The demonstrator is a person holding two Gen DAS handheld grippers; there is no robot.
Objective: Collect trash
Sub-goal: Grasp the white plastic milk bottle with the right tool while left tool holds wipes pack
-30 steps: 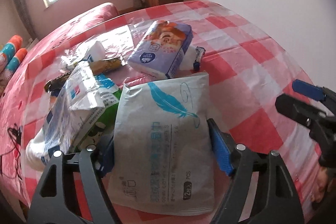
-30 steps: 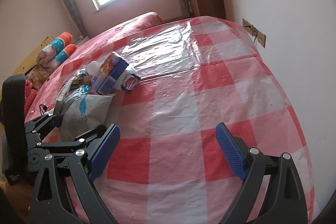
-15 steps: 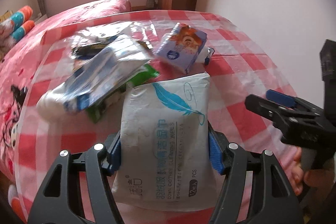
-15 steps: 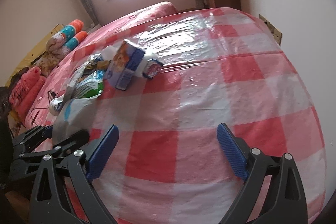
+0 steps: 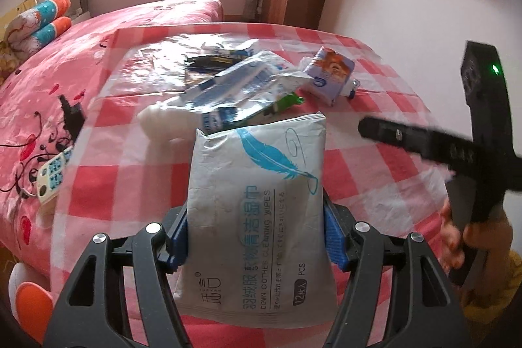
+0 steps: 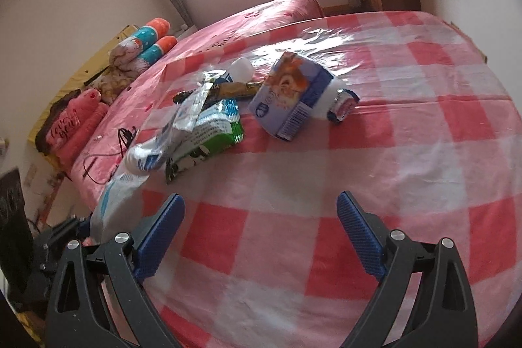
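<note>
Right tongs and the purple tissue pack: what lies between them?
In the right wrist view, only bare red-and-white checked tablecloth lies between the open right tongs and the purple tissue pack.

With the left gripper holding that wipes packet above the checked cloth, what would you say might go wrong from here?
The left gripper pinches the soft wipes packet only by its side edges; it may buckle and slip out. The open right gripper is empty and close beside it, so the two could collide. The remaining litter pile lies loosely stacked and may scatter if brushed.
</note>
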